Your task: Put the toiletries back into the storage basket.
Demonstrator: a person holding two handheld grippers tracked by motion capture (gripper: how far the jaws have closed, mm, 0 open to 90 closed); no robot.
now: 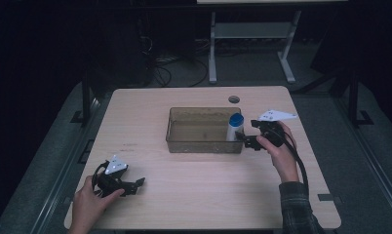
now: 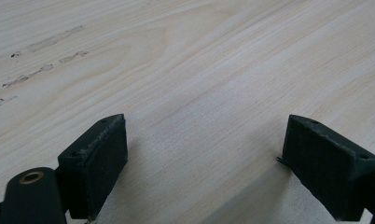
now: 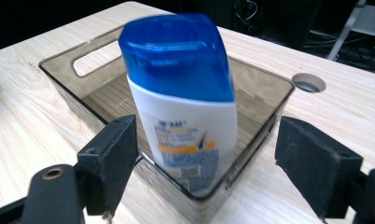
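The pale wooden table with rounded corners [image 1: 194,195] takes up the middle of the high view, with a small round cable hole [image 1: 234,99] near its far edge. Just right of the table's centre sits the smoky translucent plastic bin with cut-out handles [image 1: 199,146], a shallow rectangular tray. Inside the bin, at its right end, the white plastic bottle with a blue cap and a blue-and-orange label [image 1: 234,127] stands upright close to the right wall; in the right gripper view the bottle [image 3: 185,107] fills the centre of the frame, slightly blurred, rising well above the bin's rim [image 3: 59,74]. The right gripper [image 1: 246,141], held in a hand with a plaid sleeve at the right of the high view, sits just outside the bin's right wall, pointing toward the bottle. In its own view its jaws stand wide apart on either side of the bottle and touch neither it nor anything else. The left gripper [image 1: 138,185] rests low over the table in the lower left of the high view, well apart from the bin; in the left gripper view its jaws are likewise spread wide over bare wood grain [image 2: 199,70], clasping nothing.
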